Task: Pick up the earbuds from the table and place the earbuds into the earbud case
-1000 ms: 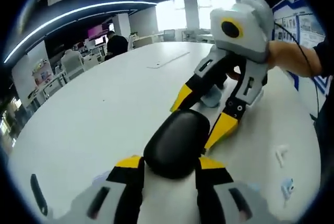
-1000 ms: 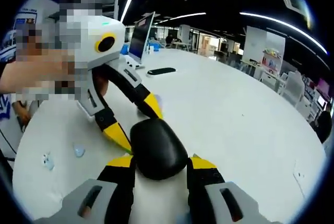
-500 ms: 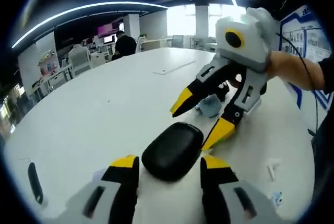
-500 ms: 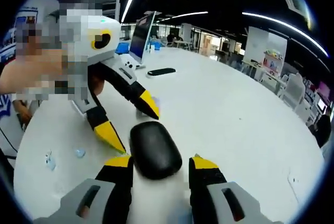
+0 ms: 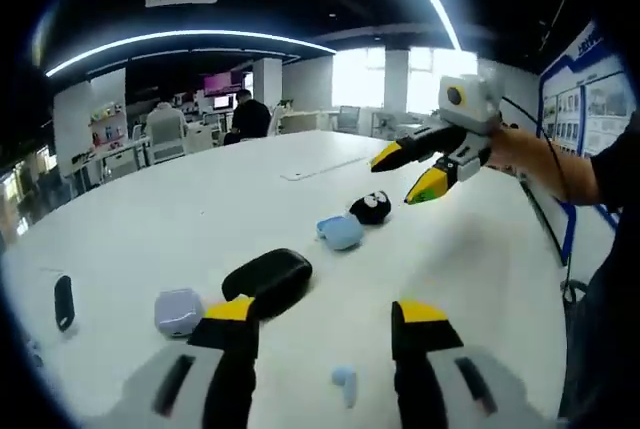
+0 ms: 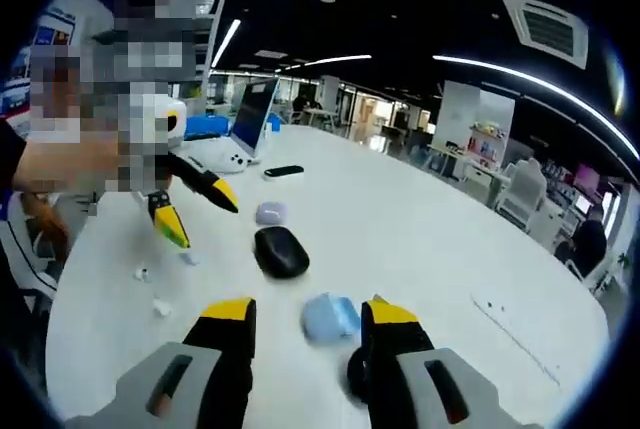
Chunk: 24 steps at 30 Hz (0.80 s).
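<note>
A closed black earbud case (image 5: 268,277) lies on the white table (image 5: 200,219), just beyond my left gripper (image 5: 328,316), whose jaws stand open and hold nothing. A small pale blue earbud (image 5: 344,382) lies between those jaws, near the camera. My right gripper (image 5: 405,174) hovers open at the far right, above the table. In the right gripper view the black case (image 6: 281,251) lies ahead of my open right gripper (image 6: 307,311). The left gripper (image 6: 200,216) hangs open at the left. Small white earbuds (image 6: 143,272) (image 6: 160,306) lie under it.
A light blue case (image 5: 342,232), a lavender case (image 5: 178,309) and a round black object (image 5: 371,208) lie around the black case. The light blue case (image 6: 328,317) sits between my right jaws. A phone (image 6: 284,171) and a laptop (image 6: 250,119) stand farther back.
Both grippers have pulled back and apart from the black case, which now lies free on the table. The left jaws, earlier around the case, stand open.
</note>
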Each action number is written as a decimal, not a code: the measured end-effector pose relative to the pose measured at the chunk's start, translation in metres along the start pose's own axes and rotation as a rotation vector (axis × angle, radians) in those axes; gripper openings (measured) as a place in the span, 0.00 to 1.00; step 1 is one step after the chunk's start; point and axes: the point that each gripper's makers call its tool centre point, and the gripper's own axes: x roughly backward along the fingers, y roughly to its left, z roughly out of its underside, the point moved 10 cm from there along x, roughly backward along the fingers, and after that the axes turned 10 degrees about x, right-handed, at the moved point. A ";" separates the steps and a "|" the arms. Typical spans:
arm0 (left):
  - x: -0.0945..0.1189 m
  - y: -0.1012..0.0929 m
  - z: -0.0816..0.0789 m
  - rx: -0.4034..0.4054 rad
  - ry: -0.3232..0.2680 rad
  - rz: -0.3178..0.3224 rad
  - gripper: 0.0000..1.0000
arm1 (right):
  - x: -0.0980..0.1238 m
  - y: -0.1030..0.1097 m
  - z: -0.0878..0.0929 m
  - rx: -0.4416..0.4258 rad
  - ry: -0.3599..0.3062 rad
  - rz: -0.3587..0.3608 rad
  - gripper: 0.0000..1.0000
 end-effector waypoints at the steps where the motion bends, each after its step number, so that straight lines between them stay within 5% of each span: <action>1: 0.003 -0.005 0.001 0.005 -0.009 0.001 0.57 | 0.009 0.003 0.004 -0.002 -0.004 0.007 0.40; 14: 0.037 -0.097 0.043 0.088 -0.165 -0.026 0.61 | 0.102 0.048 0.046 -0.095 -0.105 0.092 0.39; 24: 0.053 -0.141 0.077 0.135 -0.166 -0.067 0.62 | 0.137 0.058 0.073 -0.196 -0.142 0.143 0.38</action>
